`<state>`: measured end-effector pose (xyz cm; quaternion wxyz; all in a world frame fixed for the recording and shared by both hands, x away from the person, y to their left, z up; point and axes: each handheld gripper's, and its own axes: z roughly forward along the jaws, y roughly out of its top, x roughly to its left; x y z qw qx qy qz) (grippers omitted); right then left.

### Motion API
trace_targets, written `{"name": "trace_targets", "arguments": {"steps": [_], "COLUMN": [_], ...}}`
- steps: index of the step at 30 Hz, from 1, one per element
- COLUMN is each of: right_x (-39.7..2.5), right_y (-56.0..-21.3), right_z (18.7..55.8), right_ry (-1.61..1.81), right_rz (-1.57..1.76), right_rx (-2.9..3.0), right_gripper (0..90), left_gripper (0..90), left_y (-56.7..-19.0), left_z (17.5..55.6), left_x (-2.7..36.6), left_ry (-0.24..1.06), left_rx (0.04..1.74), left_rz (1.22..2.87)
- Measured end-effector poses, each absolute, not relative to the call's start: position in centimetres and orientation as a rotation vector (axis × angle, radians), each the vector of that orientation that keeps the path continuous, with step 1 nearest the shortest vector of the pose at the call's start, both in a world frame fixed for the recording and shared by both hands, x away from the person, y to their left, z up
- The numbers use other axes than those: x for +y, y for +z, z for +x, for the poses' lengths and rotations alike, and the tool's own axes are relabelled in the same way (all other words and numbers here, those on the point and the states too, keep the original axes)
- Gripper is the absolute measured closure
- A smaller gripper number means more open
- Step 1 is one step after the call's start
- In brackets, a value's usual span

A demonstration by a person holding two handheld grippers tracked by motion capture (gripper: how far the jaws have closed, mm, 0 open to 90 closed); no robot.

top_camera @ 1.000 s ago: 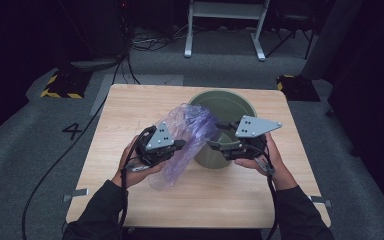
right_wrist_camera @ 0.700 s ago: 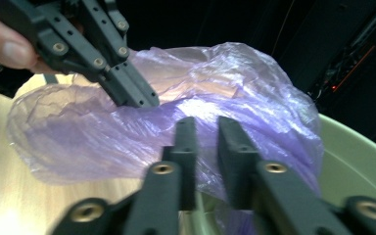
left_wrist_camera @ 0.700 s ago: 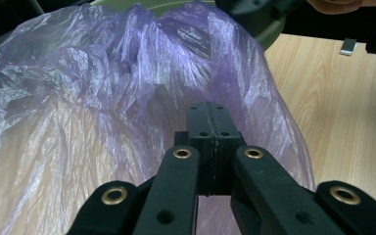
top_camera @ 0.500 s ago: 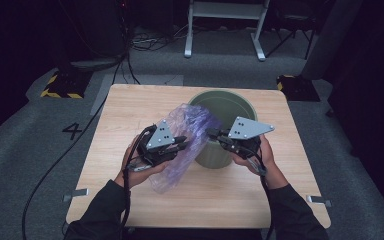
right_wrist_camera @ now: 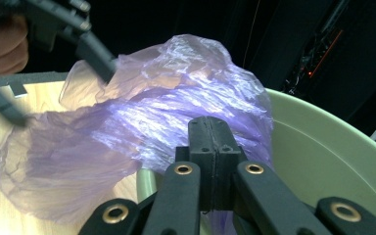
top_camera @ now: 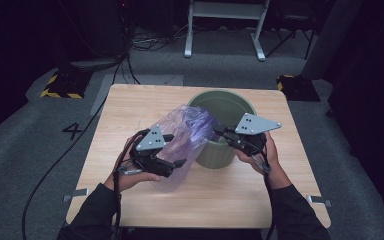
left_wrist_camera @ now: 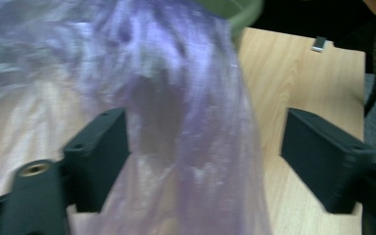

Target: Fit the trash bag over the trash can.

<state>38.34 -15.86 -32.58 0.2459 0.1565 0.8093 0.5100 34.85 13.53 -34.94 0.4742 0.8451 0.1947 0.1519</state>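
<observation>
Right tongs (right_wrist_camera: 209, 147) clamp purple plastic bag (top_camera: 182, 135) at green bin (top_camera: 227, 107) rim, likely lining bin near surface's far edge. Left tongs (left_wrist_camera: 200, 161) gape around bag, ungripped.

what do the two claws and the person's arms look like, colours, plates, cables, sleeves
Both are black two-jaw tools. The left claw and right claw each carry a grey three-cornered plate on top, dotted with small dark holes. Brass-coloured rivets mark the linkages in the right gripper view. A black cable trails from the left one. The person wears dark long sleeves.
</observation>
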Motion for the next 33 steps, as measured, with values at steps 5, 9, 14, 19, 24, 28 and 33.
{"name": "trace_targets", "arguments": {"steps": [5, 9, 14, 19, 24, 28, 33], "right_x": [-16.0, -16.2, -16.2, -15.6, -14.8, -14.2, -13.5], "right_y": [-32.5, -32.3, -32.2, -32.0, -31.9, -32.1, -32.3], "right_z": [38.5, 38.4, 38.3, 37.7, 37.2, 37.0, 36.8], "right_ry": [1.412, 1.448, 1.471, 1.441, 1.388, 1.358, 1.315], "right_rz": [0.451, 0.462, 0.466, 0.42, 0.352, 0.339, 0.299], "right_rx": [2.198, 2.19, 2.201, 2.232, 2.264, 2.273, 2.268], "right_gripper": [81.6, 61.1, 49.1, 39.1, 29.7, 29.3, 60.6], "left_gripper": [15.5, 25.2, 68.8, 86.5, 88.3, 88.0, 87.0], "left_y": [-35.3, -36.0, -36.6, -36.4, -35.4, -34.9, -34.4], "left_z": [34.5, 34.7, 35.0, 35.0, 34.6, 34.3, 34.1], "left_x": [13.1, 12.1, 11.2, 11.0, 10.7, 10.5, 10.2], "left_ry": [0.308, 0.317, 0.423, 0.474, 0.518, 0.523, 0.523], "left_rx": [0.443, 0.432, 0.454, 0.442, 0.411, 0.394, 0.369], "left_rz": [2.064, 2.138, 2.197, 2.181, 2.141, 2.124, 2.113]}}
